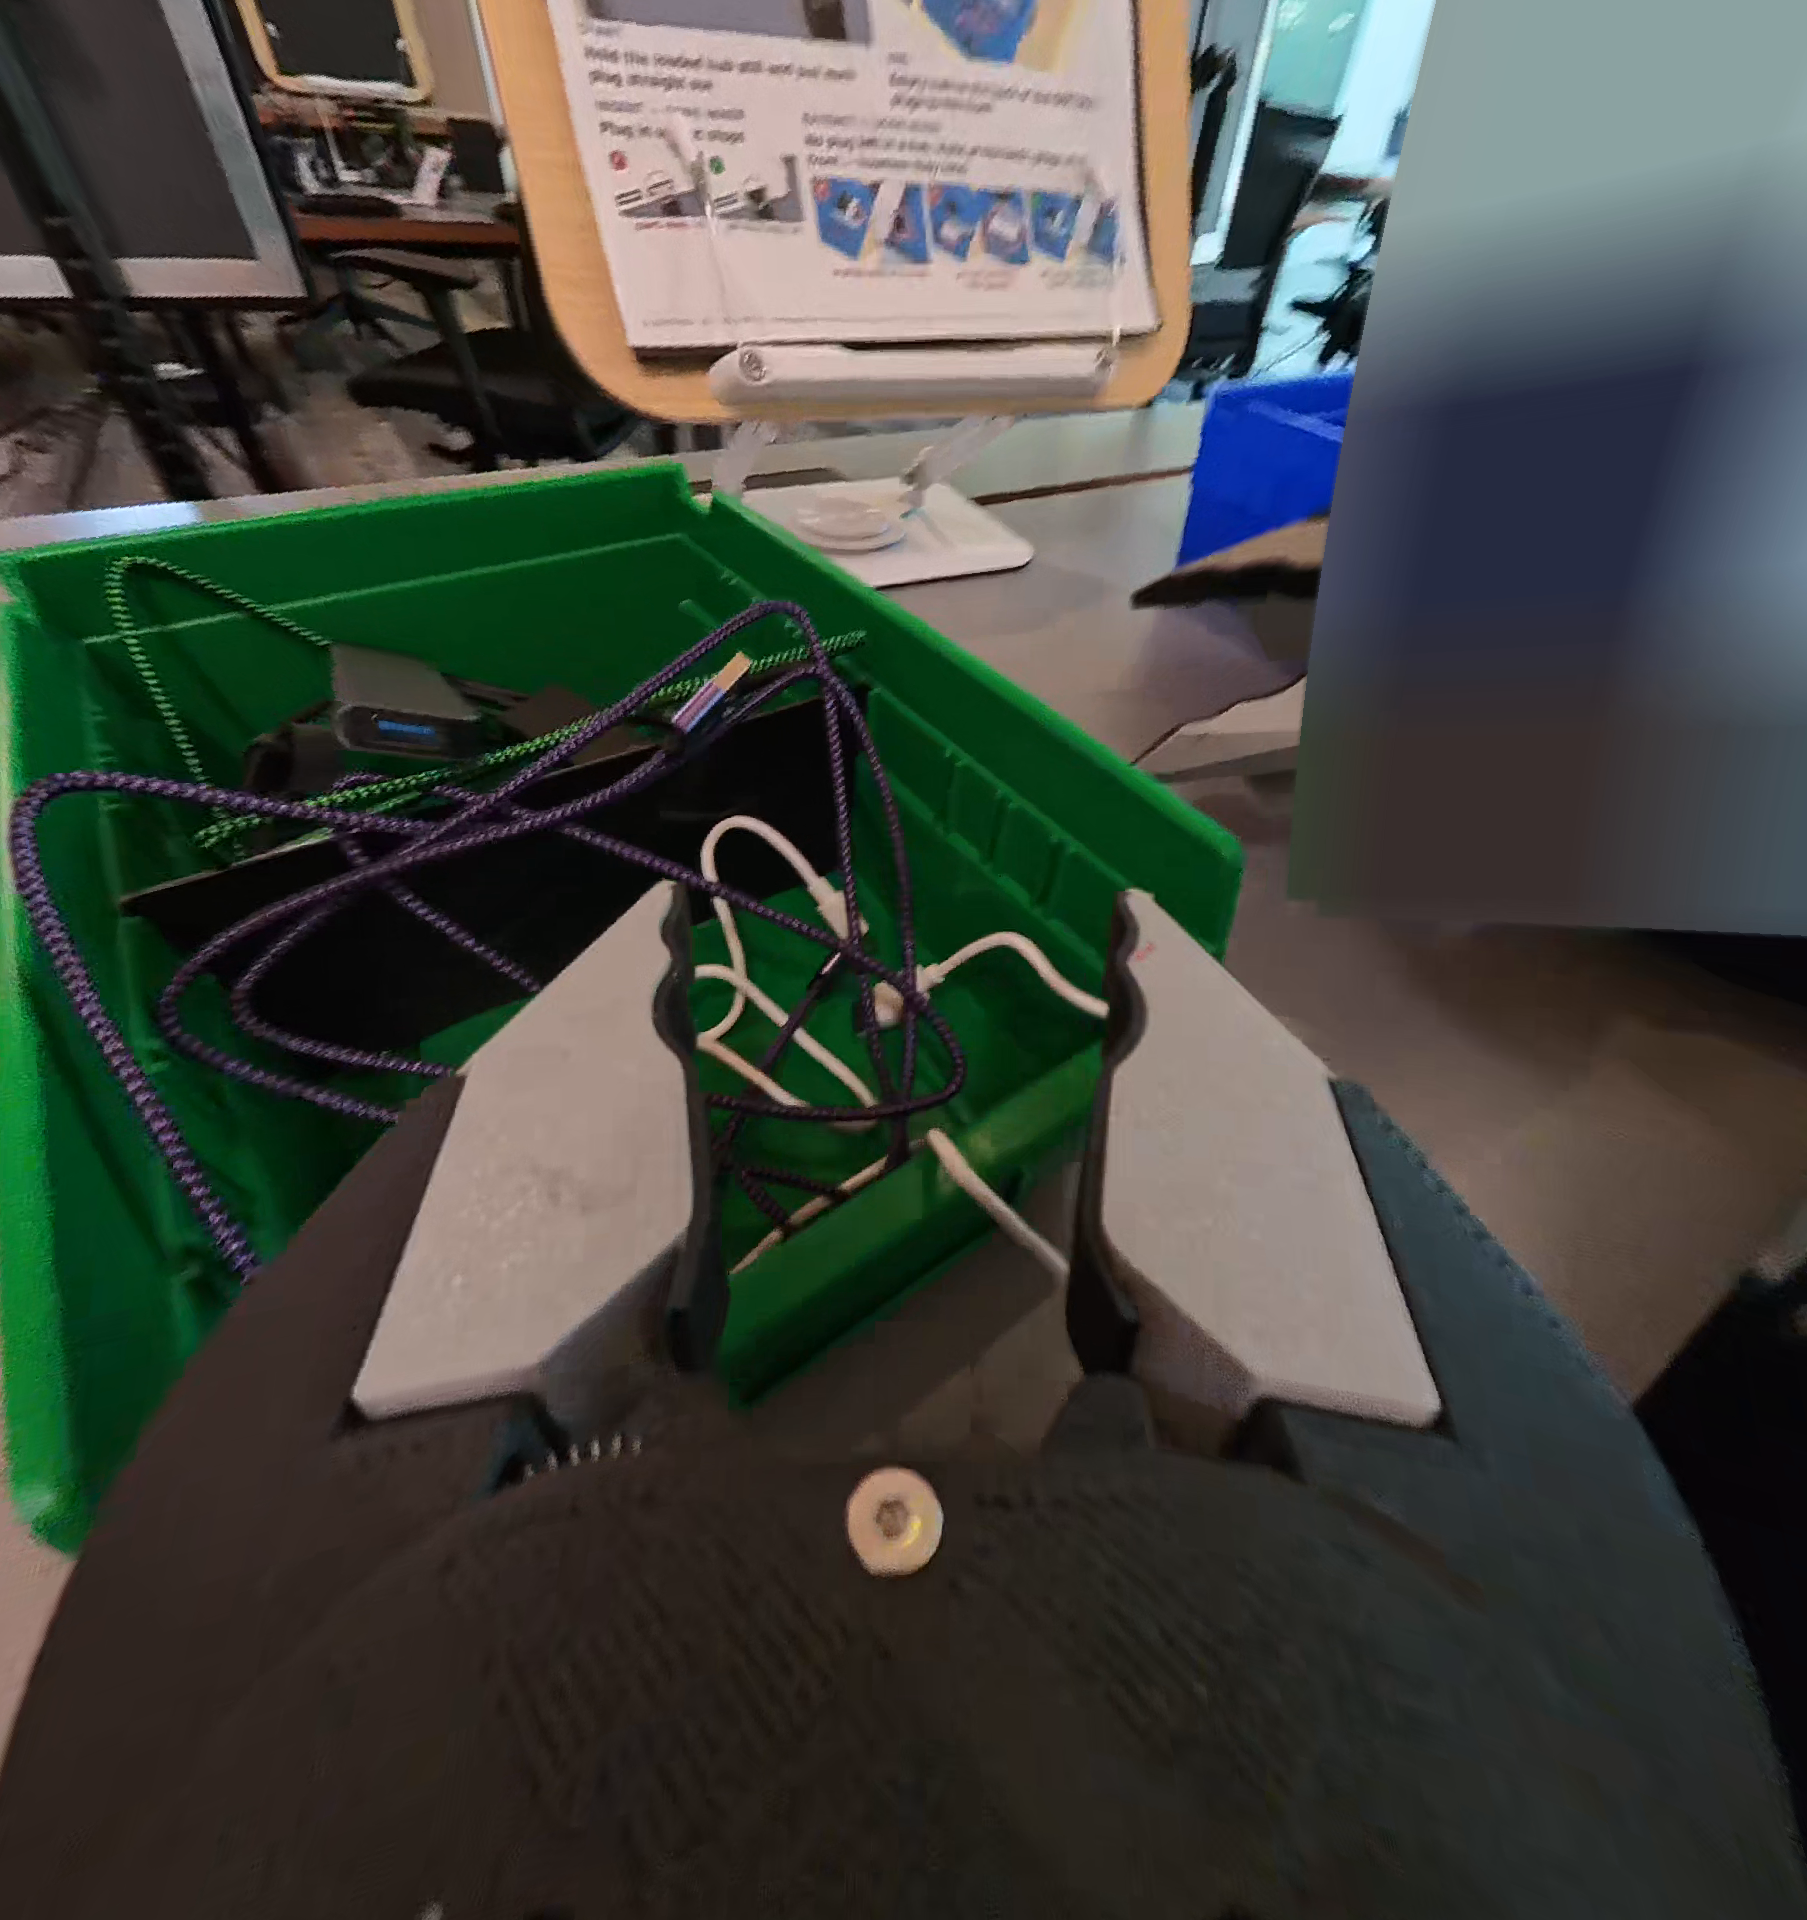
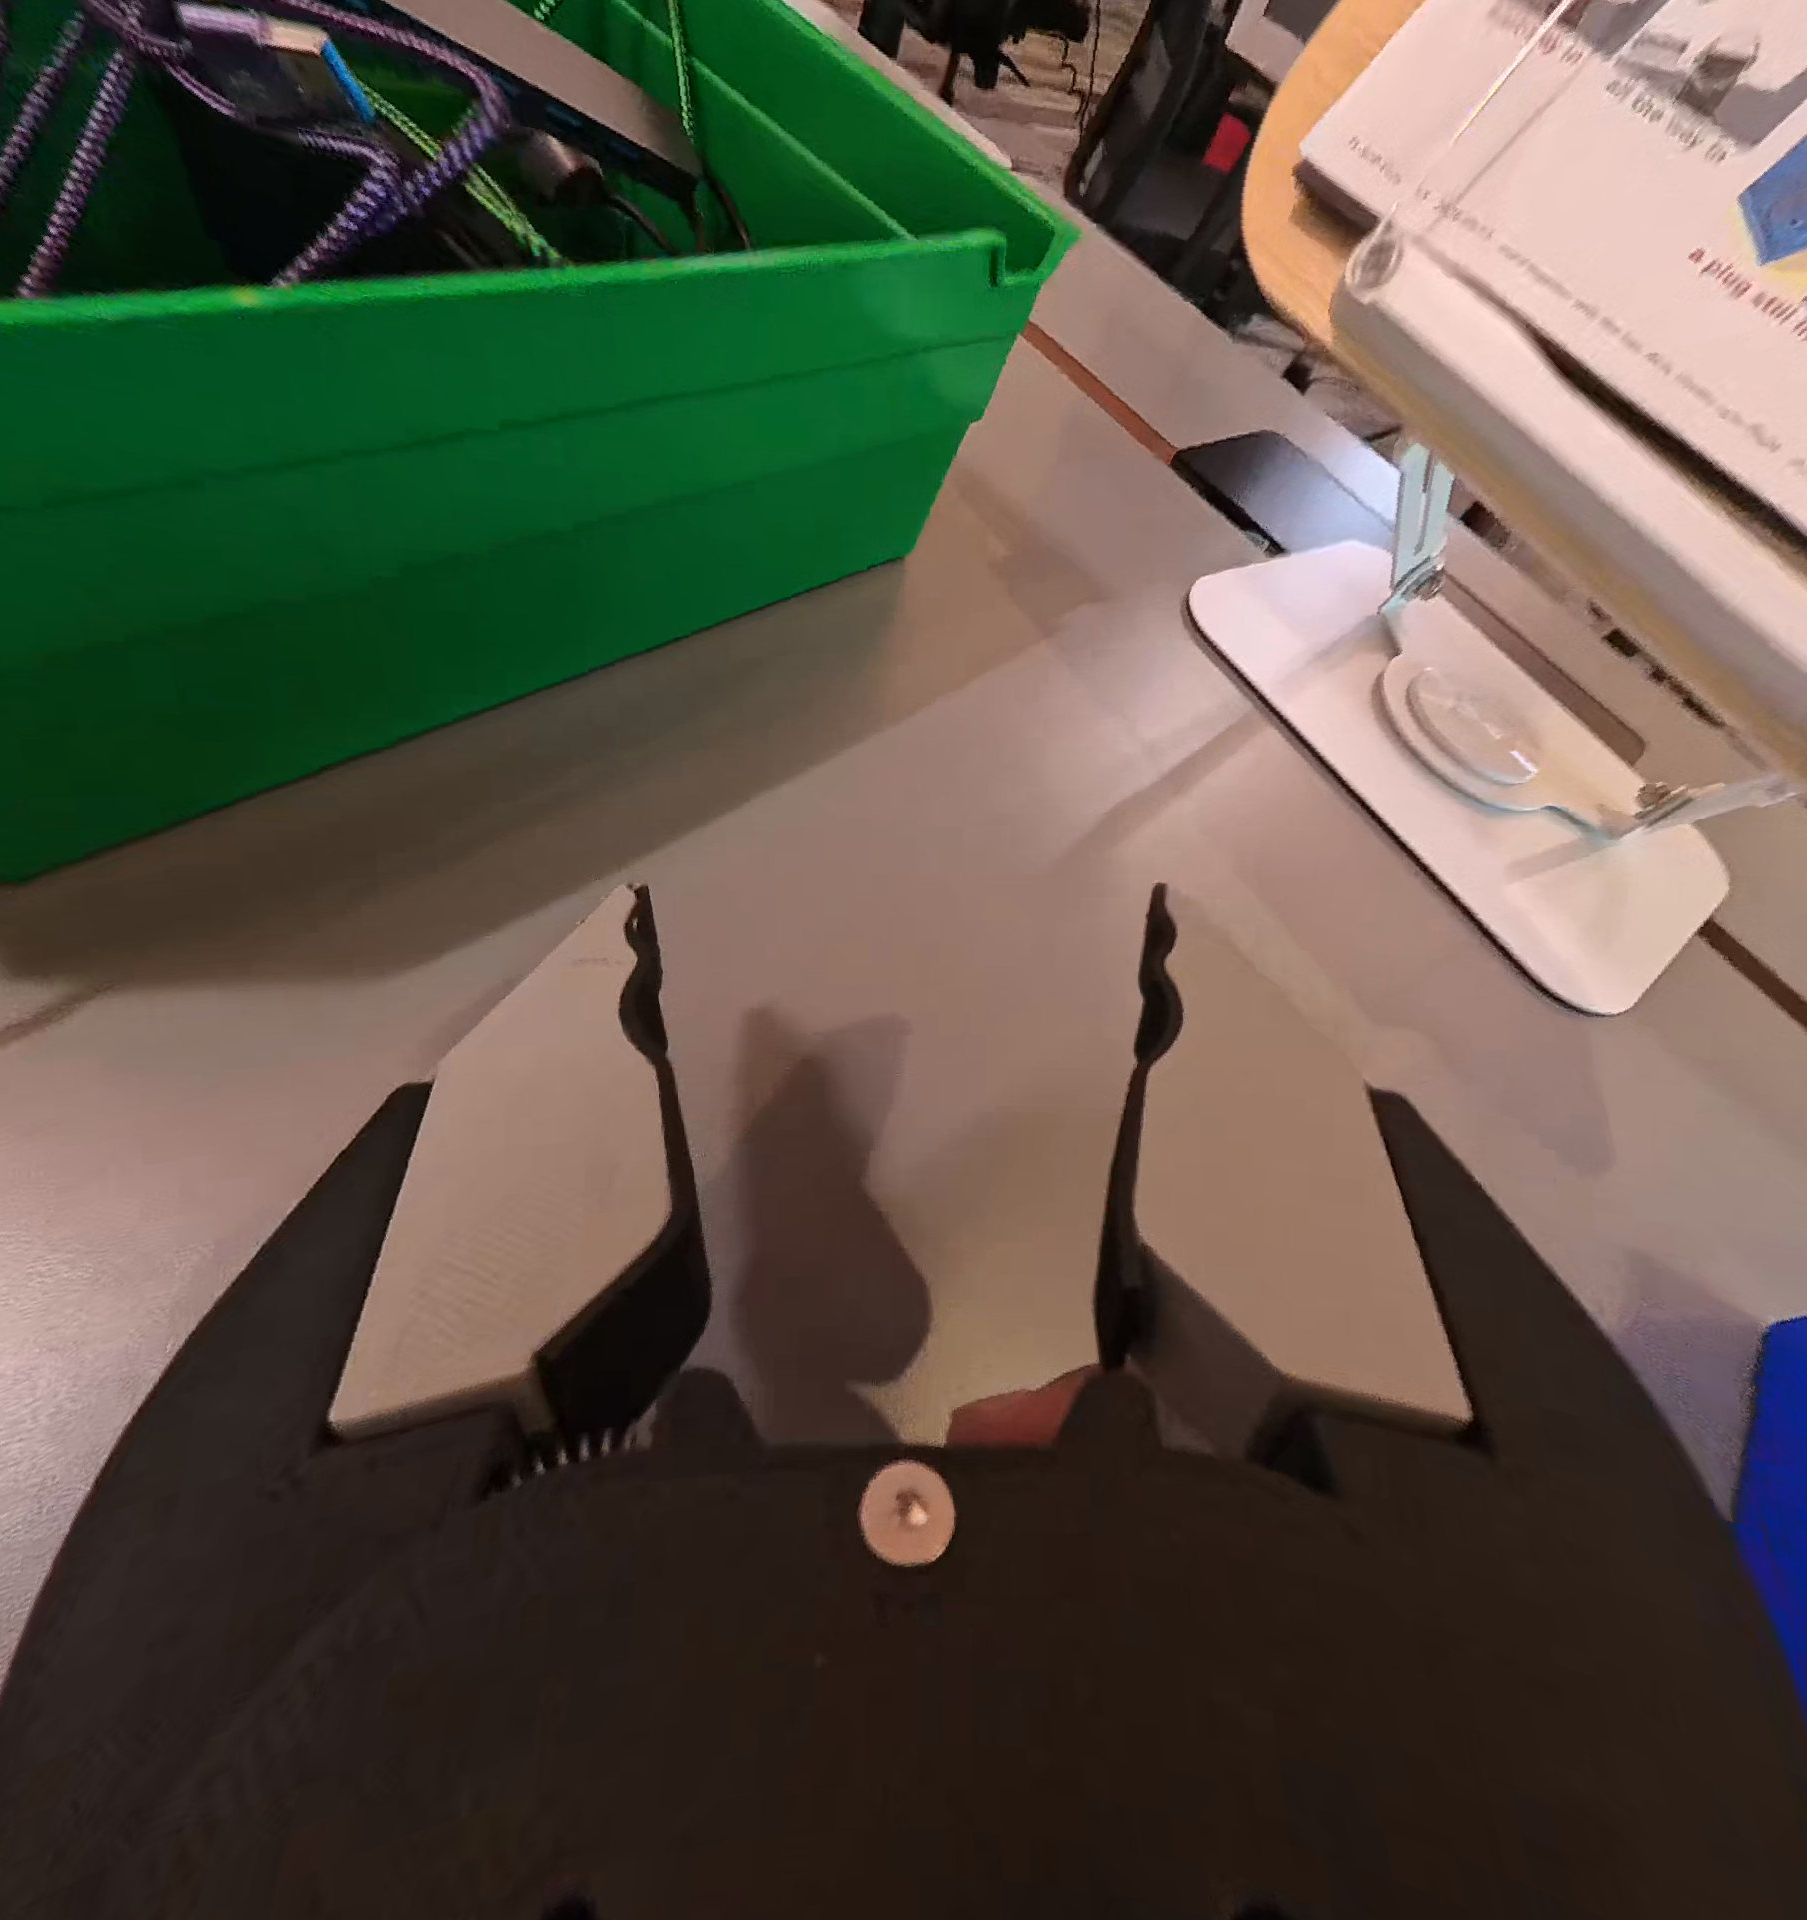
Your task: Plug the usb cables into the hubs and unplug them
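Left wrist view: my left hand-held gripper (image 1: 899, 935) hangs released over the near wall of the green bin (image 1: 1034, 748), holding nothing, I think to choose a cable first. Inside, the purple braided cable (image 1: 99, 956) is tangled with a white cable (image 1: 992, 951) and a green braided cable (image 1: 151, 644); a grey hub (image 1: 400, 707) lies toward the far left corner. The tangle stands in my way.

Right wrist view: my right hand-held gripper (image 2: 899, 914) is also released and empty, above bare worktop (image 2: 878, 727) beside the bin's wall. A document stand (image 2: 1450, 748) occupies the worktop's right side.
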{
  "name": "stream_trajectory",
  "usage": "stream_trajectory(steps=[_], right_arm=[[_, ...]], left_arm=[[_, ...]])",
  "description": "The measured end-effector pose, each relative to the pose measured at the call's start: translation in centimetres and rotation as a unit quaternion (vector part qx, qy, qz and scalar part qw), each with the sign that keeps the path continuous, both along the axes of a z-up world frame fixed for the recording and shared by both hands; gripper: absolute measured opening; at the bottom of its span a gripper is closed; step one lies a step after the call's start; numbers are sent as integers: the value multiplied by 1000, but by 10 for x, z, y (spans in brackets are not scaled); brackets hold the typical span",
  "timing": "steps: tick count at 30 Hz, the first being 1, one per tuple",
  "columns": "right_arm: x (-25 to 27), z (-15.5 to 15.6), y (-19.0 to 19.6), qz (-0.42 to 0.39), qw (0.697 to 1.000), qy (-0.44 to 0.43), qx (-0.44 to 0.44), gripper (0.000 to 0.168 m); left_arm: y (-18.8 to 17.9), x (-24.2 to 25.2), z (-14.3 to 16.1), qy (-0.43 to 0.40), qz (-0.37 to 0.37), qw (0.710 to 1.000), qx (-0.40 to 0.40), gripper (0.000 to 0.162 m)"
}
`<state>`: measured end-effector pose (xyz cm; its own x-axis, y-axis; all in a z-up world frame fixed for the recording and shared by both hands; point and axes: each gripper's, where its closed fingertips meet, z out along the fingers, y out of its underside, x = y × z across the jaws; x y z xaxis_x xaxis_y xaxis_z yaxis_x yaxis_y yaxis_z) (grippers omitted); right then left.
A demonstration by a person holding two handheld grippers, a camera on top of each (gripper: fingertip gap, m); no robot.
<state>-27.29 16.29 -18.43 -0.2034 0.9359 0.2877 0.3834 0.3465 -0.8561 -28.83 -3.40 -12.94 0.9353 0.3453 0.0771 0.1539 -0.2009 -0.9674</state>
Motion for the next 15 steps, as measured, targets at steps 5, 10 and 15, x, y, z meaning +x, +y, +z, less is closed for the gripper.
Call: stream_trajectory(steps=[5, 10, 15], right_arm=[[-1, -22, 8, -12, 999, -44, -15, 96], [0, -15, 4, -14, 999, -34, -25, 103], [1, -21, 2, -15, 998, -53, -39, 102]], left_arm=[[-3, 0, 16, -4, 11, 999, 35, 73], [-4, 4, 6, 35, 49, 998, -19, 75], [-4, 4, 8, 47, 87, 995, -29, 67]])
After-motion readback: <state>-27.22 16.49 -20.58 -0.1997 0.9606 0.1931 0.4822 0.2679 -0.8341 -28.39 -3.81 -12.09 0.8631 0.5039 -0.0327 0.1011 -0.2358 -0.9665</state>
